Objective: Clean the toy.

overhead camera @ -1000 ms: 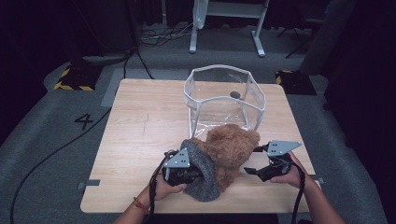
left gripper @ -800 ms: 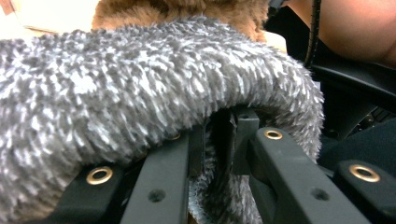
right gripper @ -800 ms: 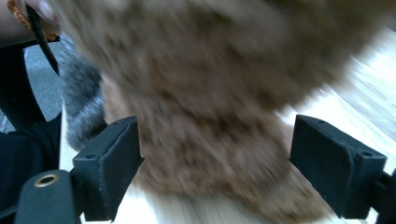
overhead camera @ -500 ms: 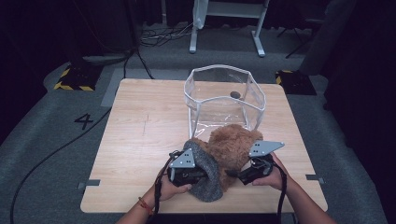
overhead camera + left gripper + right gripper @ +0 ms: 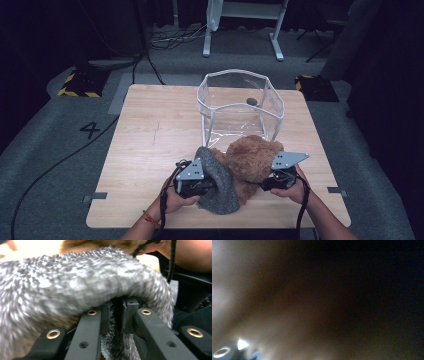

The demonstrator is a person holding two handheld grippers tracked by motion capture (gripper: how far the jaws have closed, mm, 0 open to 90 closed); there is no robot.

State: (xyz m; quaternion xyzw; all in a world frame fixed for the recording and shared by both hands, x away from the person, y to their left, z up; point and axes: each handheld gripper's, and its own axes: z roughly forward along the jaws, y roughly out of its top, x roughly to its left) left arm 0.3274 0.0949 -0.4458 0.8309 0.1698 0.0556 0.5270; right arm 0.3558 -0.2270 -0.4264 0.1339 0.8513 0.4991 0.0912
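A brown plush bear point(image 5: 250, 160) lies near the table's front edge with a grey fuzzy cloth point(image 5: 217, 185) draped over its left side. My left gripper point(image 5: 207, 186) is shut on that grey cloth point(image 5: 75, 290), a fold of it pinched between the pads of the gripper point(image 5: 117, 312). My right gripper point(image 5: 262, 184) is pushed into the bear's right side. Its jaws have just been closing with the fur between them, and their tips are buried in it. Blurred brown fur point(image 5: 287, 302) presses close to the camera in the right gripper view.
A clear plastic container point(image 5: 215, 107) stands open-topped just behind the bear, with a small dark object point(image 5: 251, 101) inside. The wooden table point(image 5: 150, 130) has bare room to the left. Cables and a white stand's feet lie on the floor beyond.
My right gripper has moved left from beside the bear into its side, and its jaws have drawn together on the fur. The left gripper and the grey cloth have kept still.
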